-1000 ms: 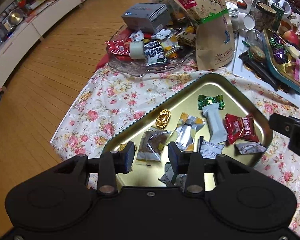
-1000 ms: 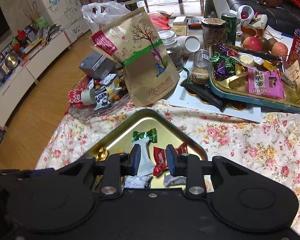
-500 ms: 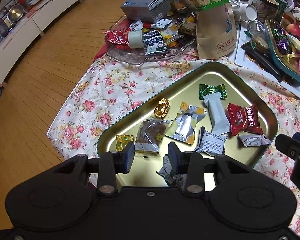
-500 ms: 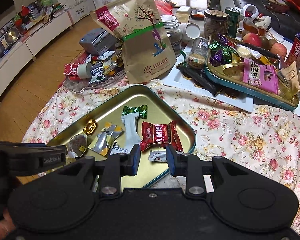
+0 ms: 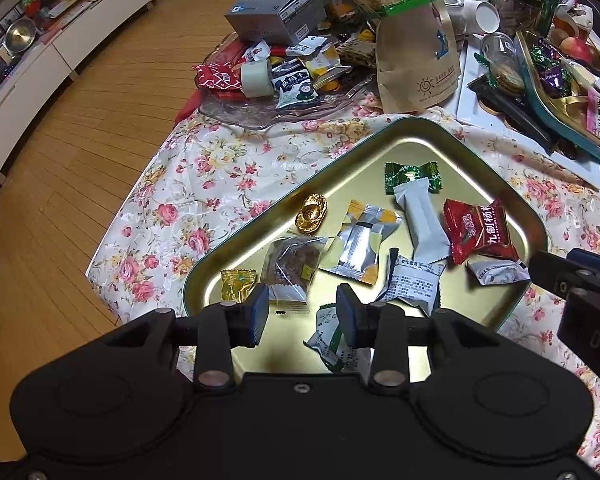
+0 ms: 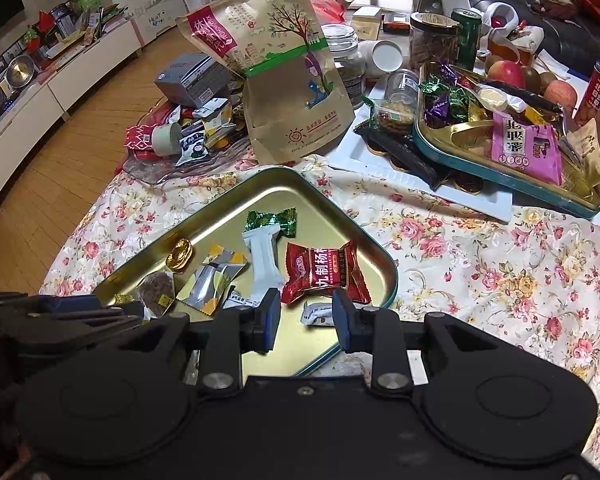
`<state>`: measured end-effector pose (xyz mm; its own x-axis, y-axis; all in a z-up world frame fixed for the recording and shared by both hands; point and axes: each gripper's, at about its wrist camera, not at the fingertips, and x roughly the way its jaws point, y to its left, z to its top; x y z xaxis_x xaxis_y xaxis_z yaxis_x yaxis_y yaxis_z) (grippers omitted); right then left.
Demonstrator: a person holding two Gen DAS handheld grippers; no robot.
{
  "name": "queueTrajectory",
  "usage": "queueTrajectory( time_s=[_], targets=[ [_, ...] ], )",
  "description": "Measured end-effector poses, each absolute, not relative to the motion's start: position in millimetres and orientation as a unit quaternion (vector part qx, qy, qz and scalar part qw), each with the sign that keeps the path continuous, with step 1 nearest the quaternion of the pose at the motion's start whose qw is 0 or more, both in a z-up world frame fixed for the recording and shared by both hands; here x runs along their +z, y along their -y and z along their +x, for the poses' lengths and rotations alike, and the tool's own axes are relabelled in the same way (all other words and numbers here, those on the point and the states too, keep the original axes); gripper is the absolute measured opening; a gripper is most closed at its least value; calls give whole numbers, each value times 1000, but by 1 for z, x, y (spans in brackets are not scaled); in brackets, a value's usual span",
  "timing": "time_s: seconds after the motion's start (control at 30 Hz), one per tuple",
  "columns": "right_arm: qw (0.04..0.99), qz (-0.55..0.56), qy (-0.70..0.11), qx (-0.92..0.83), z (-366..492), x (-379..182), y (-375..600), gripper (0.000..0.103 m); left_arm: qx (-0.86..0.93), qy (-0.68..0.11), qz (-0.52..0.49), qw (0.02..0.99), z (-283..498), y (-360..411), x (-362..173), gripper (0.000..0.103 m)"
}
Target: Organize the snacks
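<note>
Now I hold both grippers over the gold tin tray (image 5: 412, 136) of snacks, empty. My left gripper (image 5: 302, 314) has its jaws apart, at 6 o'clock of the tray; my right gripper (image 6: 306, 318) is likewise apart, the red plum-candy packet (image 6: 326, 274) at its 12.

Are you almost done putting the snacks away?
Partly. Some snacks, like the red packet, already lie in the gold tray. Both the left gripper and right gripper are open, holding nothing. A heap still sits on the glass dish.
</note>
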<state>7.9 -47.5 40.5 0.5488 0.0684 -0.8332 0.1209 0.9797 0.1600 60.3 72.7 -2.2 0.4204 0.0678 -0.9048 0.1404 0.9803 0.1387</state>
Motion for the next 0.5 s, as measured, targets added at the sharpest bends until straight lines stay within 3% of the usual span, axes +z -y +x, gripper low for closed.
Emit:
queueTrajectory(
  time_s=[0.5],
  targets=[
    [873,102,-476,-16,8,39,47,31,-32,-542,101,834,60,-69,-4,47]
  ],
)
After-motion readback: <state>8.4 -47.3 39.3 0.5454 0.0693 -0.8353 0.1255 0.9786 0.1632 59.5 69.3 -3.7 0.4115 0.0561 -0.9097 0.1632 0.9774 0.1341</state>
